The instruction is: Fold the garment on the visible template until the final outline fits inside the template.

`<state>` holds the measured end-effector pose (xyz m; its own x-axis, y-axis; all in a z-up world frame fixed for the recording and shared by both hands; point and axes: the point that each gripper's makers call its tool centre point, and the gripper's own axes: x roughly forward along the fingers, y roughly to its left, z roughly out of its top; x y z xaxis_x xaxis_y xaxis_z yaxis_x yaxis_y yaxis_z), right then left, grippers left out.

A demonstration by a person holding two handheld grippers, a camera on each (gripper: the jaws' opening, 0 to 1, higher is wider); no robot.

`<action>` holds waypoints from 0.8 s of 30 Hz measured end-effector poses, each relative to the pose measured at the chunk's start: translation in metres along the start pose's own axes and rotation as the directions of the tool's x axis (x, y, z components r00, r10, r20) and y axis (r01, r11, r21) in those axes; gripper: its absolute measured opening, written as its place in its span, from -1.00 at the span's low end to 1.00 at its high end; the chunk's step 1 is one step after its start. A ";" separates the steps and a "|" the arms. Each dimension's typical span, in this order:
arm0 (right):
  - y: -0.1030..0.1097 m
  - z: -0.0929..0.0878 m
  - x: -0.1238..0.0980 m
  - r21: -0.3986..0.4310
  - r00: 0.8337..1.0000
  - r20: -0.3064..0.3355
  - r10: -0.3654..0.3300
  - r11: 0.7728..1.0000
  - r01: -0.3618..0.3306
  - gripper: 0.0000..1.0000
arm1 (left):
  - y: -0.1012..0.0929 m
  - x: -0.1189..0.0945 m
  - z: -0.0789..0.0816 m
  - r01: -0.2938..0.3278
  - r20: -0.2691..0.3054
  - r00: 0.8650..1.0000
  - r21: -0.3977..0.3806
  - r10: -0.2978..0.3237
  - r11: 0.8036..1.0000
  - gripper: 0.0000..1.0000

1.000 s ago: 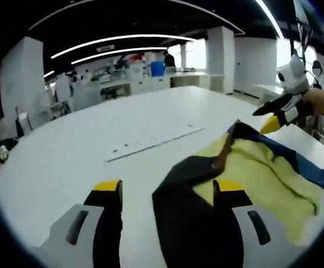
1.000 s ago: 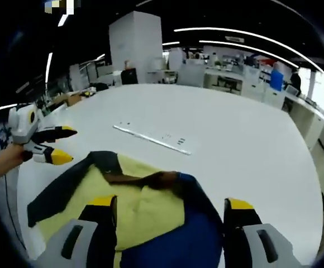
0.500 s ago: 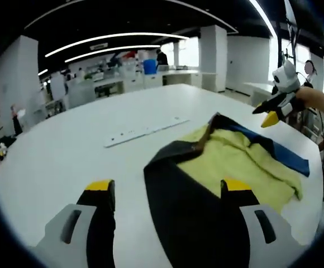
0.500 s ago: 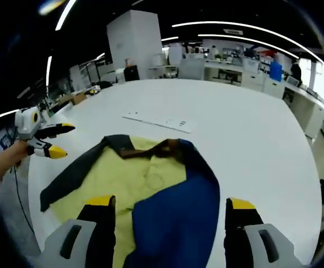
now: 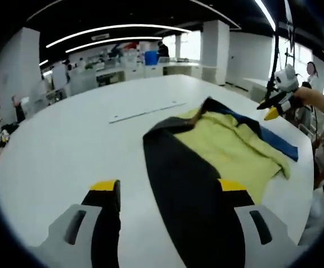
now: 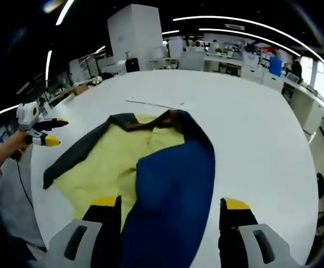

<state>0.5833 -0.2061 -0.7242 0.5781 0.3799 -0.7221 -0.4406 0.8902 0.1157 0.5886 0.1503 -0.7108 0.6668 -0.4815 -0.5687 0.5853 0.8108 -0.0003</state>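
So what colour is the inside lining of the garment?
Pale yellow lining, clearest in the right gripper view.

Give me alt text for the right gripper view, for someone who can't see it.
A garment lies spread on a white table, its yellow lining showing between a blue panel and a dark panel. The right gripper hangs open over the blue panel; the left gripper hovers off the table's far left edge. A long white strip lies beyond the garment.
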 end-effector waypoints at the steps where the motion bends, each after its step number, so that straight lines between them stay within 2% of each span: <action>1: 0.001 -0.006 -0.002 0.006 1.000 -0.009 -0.001 1.000 0.001 0.33 | 0.000 -0.002 -0.002 -0.001 -0.004 1.000 0.002 0.001 1.000 0.27; 8: -0.001 -0.033 -0.013 0.029 0.999 -0.040 -0.011 1.000 0.012 0.23 | -0.005 -0.012 -0.026 -0.010 -0.046 0.999 -0.003 0.010 1.000 0.14; 14: -0.003 -0.051 -0.019 0.008 0.997 -0.078 -0.029 1.000 0.029 0.16 | -0.016 -0.021 -0.050 0.000 -0.093 0.996 -0.023 -0.002 1.000 0.03; 18: -0.002 -0.064 -0.022 0.000 0.994 -0.103 -0.029 1.000 0.029 0.10 | -0.020 -0.026 -0.061 0.004 -0.108 0.994 -0.040 -0.009 0.999 -0.06; 24: -0.002 -0.076 -0.026 0.008 0.992 -0.120 -0.042 0.999 0.043 -0.11 | -0.023 -0.028 -0.071 -0.009 -0.136 0.991 -0.038 0.004 0.999 -0.10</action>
<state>0.5173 -0.2369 -0.7576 0.5097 0.3096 -0.8027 -0.4094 0.9079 0.0902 0.5235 0.1684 -0.7528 0.6002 -0.4291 -0.6750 0.5616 0.8270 -0.0263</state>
